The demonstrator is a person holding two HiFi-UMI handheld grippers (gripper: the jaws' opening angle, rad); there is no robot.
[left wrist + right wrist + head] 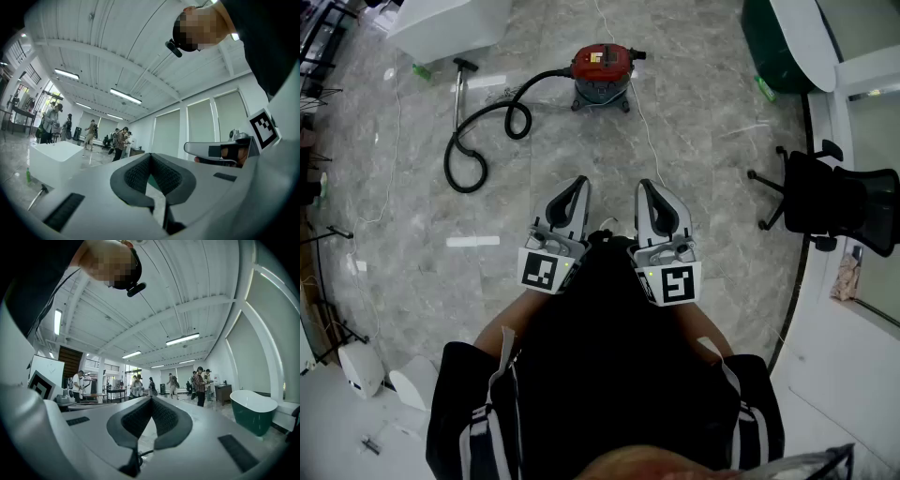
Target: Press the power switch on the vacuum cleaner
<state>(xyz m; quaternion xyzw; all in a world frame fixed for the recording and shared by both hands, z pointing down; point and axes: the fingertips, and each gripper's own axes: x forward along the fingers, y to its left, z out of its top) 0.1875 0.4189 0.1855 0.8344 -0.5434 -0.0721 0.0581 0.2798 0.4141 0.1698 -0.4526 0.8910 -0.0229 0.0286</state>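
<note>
Far ahead on the grey stone floor (694, 141) stands the red vacuum cleaner (602, 70), its black hose (478, 131) looped to its left. Close to the person's body, well apart from it, the left gripper (578, 185) and right gripper (645, 187) sit side by side, each with jaws closed together on nothing.

Left hand-held gripper (578, 184) and right hand-held gripper (646, 187) side by side, red vacuum cleaner (602, 71) on grey floor (712, 122) well ahead of them, black hose (474, 133) ahead-left, black office chair (846, 202) to their right
</note>
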